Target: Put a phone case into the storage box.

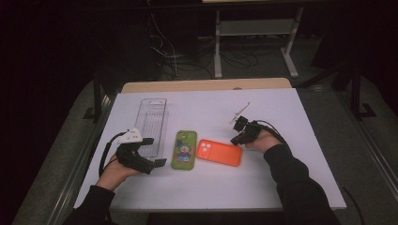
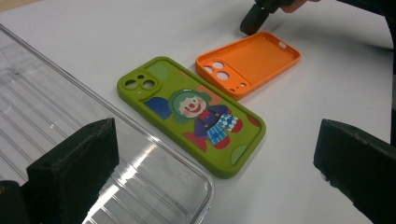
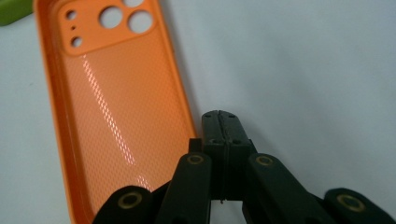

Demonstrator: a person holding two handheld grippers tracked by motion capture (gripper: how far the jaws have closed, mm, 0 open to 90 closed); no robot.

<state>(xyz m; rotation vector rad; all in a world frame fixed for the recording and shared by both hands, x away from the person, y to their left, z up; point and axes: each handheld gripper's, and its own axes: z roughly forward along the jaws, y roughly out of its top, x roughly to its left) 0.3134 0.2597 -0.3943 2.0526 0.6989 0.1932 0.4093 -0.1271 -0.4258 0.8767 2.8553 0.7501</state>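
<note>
On the white table [image 1: 281,178] lie two phone cases, green [image 1: 184,149] and orange [image 1: 219,152], beside one clear tray [image 1: 152,123]; your left gripper [image 1: 152,152] gapes, your right gripper [image 1: 236,139] is closed on nothing.

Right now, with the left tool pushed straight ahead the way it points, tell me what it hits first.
Probably the green clown phone case, lying between its open jaws' line in the left gripper view. The clear tray sits under the left jaw's side, so depth is uncertain; the orange case lies farther on.
</note>
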